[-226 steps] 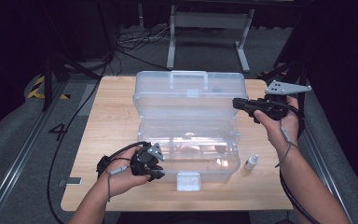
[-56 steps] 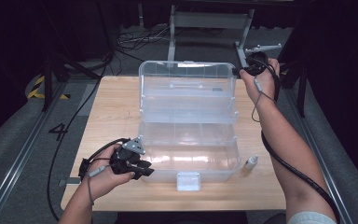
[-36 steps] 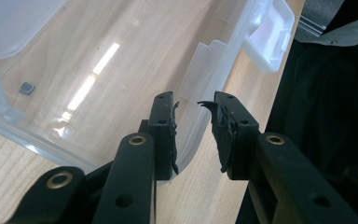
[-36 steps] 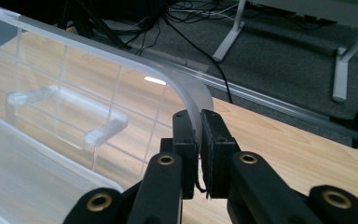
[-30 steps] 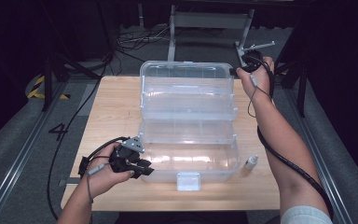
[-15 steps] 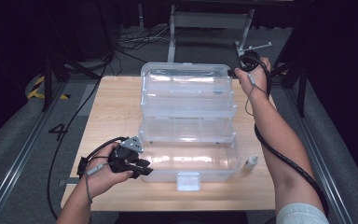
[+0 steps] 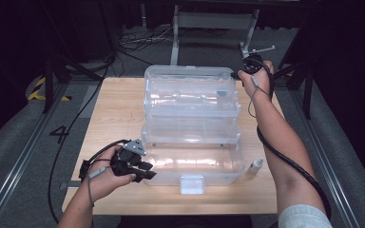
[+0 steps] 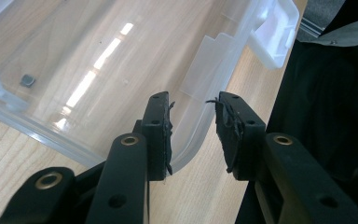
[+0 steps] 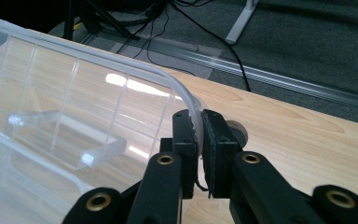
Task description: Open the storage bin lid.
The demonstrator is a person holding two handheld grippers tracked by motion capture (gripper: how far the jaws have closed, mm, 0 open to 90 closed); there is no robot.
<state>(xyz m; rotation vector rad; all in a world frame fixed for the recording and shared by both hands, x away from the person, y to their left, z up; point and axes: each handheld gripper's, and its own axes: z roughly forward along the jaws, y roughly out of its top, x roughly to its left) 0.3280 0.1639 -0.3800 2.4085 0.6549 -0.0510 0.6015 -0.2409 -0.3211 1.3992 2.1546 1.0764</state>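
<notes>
A clear plastic box [image 7: 192,161] with rounded corners stands mid-frame in the high view on a pale wooden table [image 7: 114,109]. Its lid [image 7: 190,88], ribbed and glossy, stands raised in the upper centre, with stepped clear trays [image 7: 192,126] fanned between lid and base. A white latch [image 7: 192,184] hangs from the box's front wall at lower centre. A small white bottle [image 7: 255,166] stands on the wood just right of the box, apart from it.

The right gripper [image 7: 253,64] sits at the lid's far right corner, upper right of the high view. In the right gripper view its black jaws, faced with frayed pads [image 9: 209,149], are clenched on the lid's [image 9: 74,126] thin curved rim, which runs between them.

The left gripper [image 7: 145,171] lies at lower left, at the box's front left corner. In the left gripper view the box wall's [image 8: 200,88] rounded edge passes between the jaws; the left pad [image 8: 161,135] lies against the plastic, the right pad stands off it with a gap. These jaws have just been opening, so the hold is released.

Bare wood runs free left of the box and along the front edge; right of it a narrower strip holds the bottle. Grey floor, rails and cables surround the table.
</notes>
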